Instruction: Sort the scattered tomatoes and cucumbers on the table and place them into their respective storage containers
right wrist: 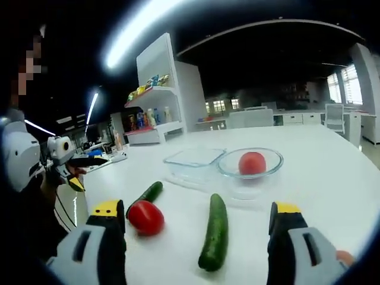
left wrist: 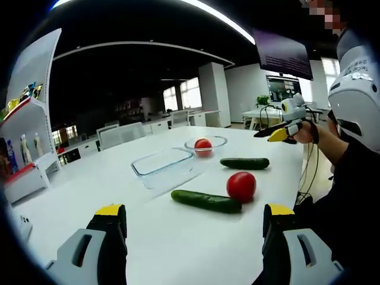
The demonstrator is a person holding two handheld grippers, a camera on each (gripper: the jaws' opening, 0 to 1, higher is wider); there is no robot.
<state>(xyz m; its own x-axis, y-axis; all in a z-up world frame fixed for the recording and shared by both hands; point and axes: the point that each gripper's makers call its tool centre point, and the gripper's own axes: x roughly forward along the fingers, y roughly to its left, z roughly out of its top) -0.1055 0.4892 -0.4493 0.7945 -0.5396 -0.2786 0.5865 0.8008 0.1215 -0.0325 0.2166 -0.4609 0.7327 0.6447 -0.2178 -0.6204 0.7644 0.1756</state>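
Smooth white bench [left wrist: 178,237]: glossy round red tomato [left wrist: 241,186], two dark green cylindrical cucumbers [left wrist: 206,201], rectangular clear glass dish [left wrist: 164,167], round clear glass bowl [left wrist: 206,144]. Both jaws released, empty.

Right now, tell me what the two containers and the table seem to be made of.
Rectangular container: clear, glossy, probably glass; the table shows through its walls. Round bowl: likewise clear, likely glass, with a tomato visible through it. Table: smooth white top with soft reflections, perhaps laminate; uncertain.

Bright ceiling strip lights [right wrist: 133,32] glare overhead; sharp centre, fisheye-curved edges.
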